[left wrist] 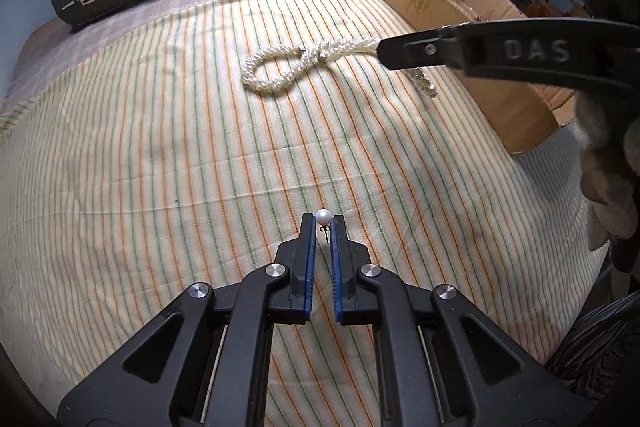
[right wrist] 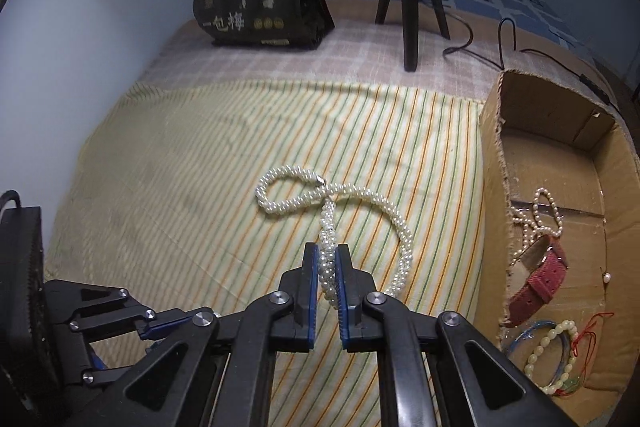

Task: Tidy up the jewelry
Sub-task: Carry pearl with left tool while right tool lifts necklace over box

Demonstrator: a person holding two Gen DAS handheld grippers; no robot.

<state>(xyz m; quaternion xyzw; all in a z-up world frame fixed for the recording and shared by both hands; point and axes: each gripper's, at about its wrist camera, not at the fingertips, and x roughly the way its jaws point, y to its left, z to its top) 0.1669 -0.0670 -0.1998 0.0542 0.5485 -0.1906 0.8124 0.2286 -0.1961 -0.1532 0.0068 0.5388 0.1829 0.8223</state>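
right gripper [right wrist: 329,259]: pinching pearl necklace [right wrist: 340,195]; rope runs straight ahead from its tips, looping on striped cloth [right wrist: 180,167]
left gripper [left wrist: 323,227]: narrowed around pearl earring [left wrist: 323,217]; grip not certain
cardboard box [right wrist: 494,147]: right of right gripper, nearer that hand
box contents: red watch [right wrist: 538,279], bead bracelets [right wrist: 556,355], small pearl strand [right wrist: 544,211]

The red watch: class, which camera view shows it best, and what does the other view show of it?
The right wrist view. There the red watch lies plainly visible inside the cardboard box, among bracelets. In the left wrist view only the box's outside wall shows, so the watch is hidden.
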